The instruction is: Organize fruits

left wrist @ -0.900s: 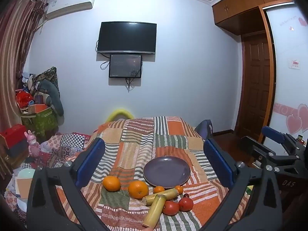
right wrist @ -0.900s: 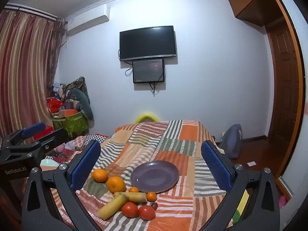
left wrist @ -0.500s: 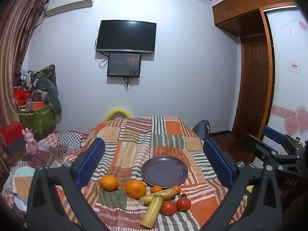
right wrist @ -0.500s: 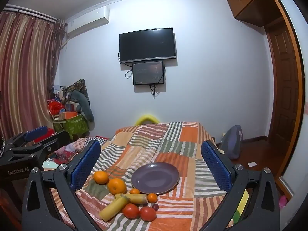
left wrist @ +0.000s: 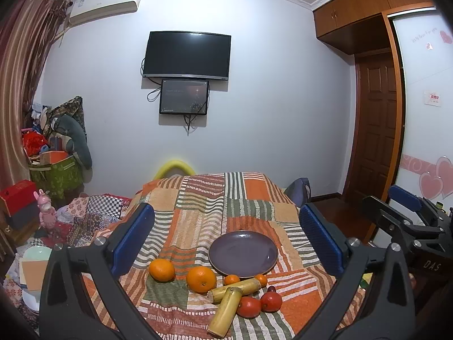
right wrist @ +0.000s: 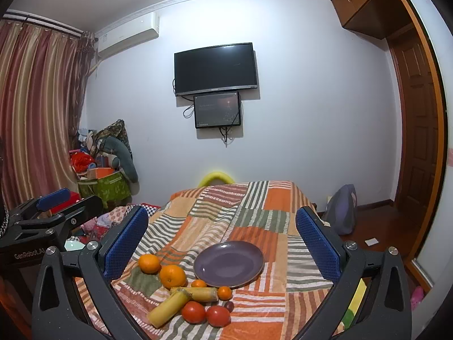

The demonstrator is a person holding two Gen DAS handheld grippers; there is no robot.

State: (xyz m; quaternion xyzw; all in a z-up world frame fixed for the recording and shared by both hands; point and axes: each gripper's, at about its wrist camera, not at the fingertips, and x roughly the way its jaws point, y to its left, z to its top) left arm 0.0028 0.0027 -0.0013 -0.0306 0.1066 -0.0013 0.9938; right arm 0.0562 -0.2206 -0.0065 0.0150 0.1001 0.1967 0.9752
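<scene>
An empty purple plate (left wrist: 243,252) (right wrist: 228,263) sits on a striped patchwork cloth. In front of it lie two large oranges (left wrist: 201,278) (right wrist: 172,276), two small tangerines (left wrist: 232,279) (right wrist: 224,292), two yellow sugarcane pieces (left wrist: 225,308) (right wrist: 168,308), two red tomatoes (left wrist: 249,306) (right wrist: 193,312) and a small dark fruit (right wrist: 229,306). My left gripper (left wrist: 226,238) is open and empty, held above and before the fruit. My right gripper (right wrist: 222,240) is open and empty, likewise held back. Each gripper shows at the edge of the other's view.
The cloth (left wrist: 203,206) covers a table that drops off at its left and right edges. Clutter and boxes (left wrist: 53,164) pile at the left wall. A bag (right wrist: 342,209) and a wooden door (left wrist: 376,130) stand on the right. A TV (left wrist: 187,55) hangs on the far wall.
Both views have shifted slightly; the fruit and plate sit a little lower and nearer in frame. Both grippers stay open. Nothing on the cloth has moved.
</scene>
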